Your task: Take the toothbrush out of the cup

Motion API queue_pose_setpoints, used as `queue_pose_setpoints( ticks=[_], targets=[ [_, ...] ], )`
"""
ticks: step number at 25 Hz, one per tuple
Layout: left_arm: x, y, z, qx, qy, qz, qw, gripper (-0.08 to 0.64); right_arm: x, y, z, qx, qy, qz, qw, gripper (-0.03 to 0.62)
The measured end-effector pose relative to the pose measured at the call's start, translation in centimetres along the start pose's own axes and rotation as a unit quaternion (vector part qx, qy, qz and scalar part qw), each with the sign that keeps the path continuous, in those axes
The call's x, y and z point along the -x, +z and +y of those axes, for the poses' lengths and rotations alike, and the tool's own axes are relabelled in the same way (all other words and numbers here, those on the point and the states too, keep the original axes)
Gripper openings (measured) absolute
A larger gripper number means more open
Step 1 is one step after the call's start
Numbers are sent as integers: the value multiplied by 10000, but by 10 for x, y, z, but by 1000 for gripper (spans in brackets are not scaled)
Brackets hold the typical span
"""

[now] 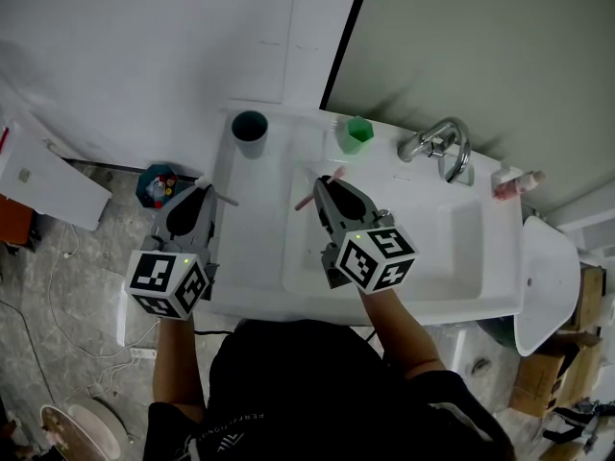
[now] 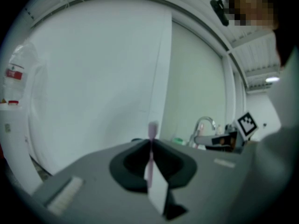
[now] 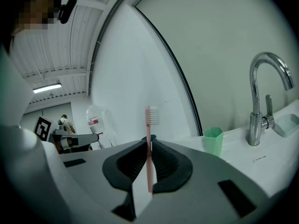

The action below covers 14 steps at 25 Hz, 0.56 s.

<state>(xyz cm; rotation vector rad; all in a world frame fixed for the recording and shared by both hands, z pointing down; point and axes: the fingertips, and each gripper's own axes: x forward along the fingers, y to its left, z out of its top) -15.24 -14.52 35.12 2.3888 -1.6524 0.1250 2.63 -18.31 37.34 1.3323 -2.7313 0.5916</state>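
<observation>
The red label on the white container (image 3: 95,121) is too small to read. The right gripper (image 3: 149,141) clamps an upright pink plastic toothbrush (image 3: 148,120). The left gripper (image 2: 150,143) clamps a pale lilac toothbrush (image 2: 152,130). Both brushes are held apart from the dark teal round cup (image 1: 250,126) and the green faceted cup (image 1: 356,133), which stand on the white ceramic sink (image 1: 495,257).

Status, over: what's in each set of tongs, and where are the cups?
Left tongs shut on pale toothbrush. Right tongs shut on pink toothbrush. Dark cup, green cup empty on sink rim. Nothing blocking.
</observation>
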Motion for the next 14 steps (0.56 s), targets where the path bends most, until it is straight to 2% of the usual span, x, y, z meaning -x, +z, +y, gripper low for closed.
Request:
queue_pose_setpoints(
  ticks=[14],
  targets=[
    [-1,2,-3,8,-57,-46,10000,26,-1,-2,2,-21,40,45,10000,31]
  ],
)
